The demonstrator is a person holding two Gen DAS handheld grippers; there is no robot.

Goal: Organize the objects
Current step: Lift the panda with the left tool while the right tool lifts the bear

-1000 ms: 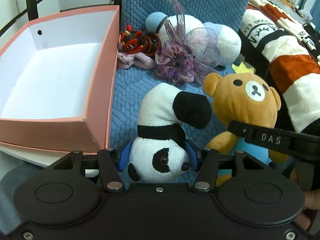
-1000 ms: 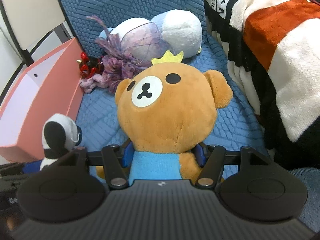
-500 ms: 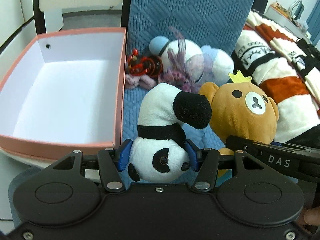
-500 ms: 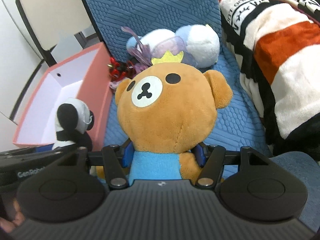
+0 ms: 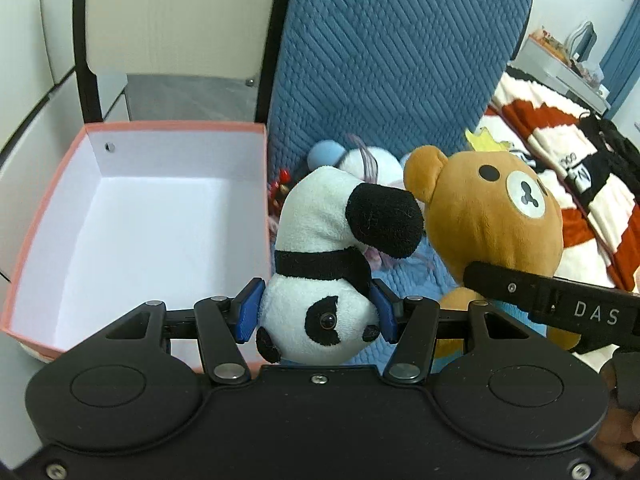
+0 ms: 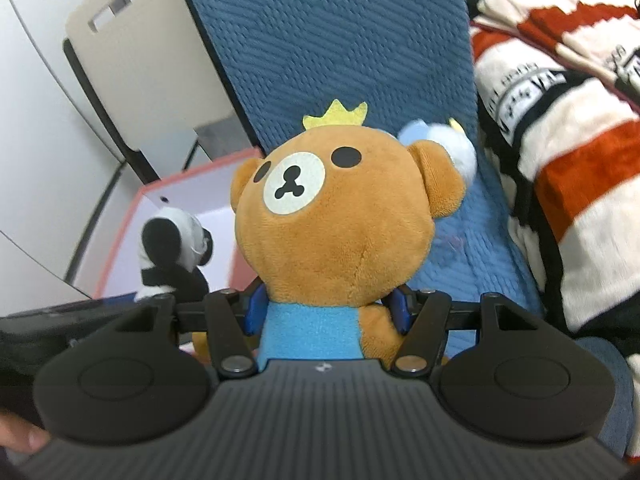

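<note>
Blue cushion [image 5: 384, 60] behind gripped plushes

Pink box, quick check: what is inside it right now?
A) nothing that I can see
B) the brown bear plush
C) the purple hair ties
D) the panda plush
A: the pink box shows only its bare white floor and walls, while the panda plush and the brown bear plush are each clamped in a hand-held gripper outside it.
</note>
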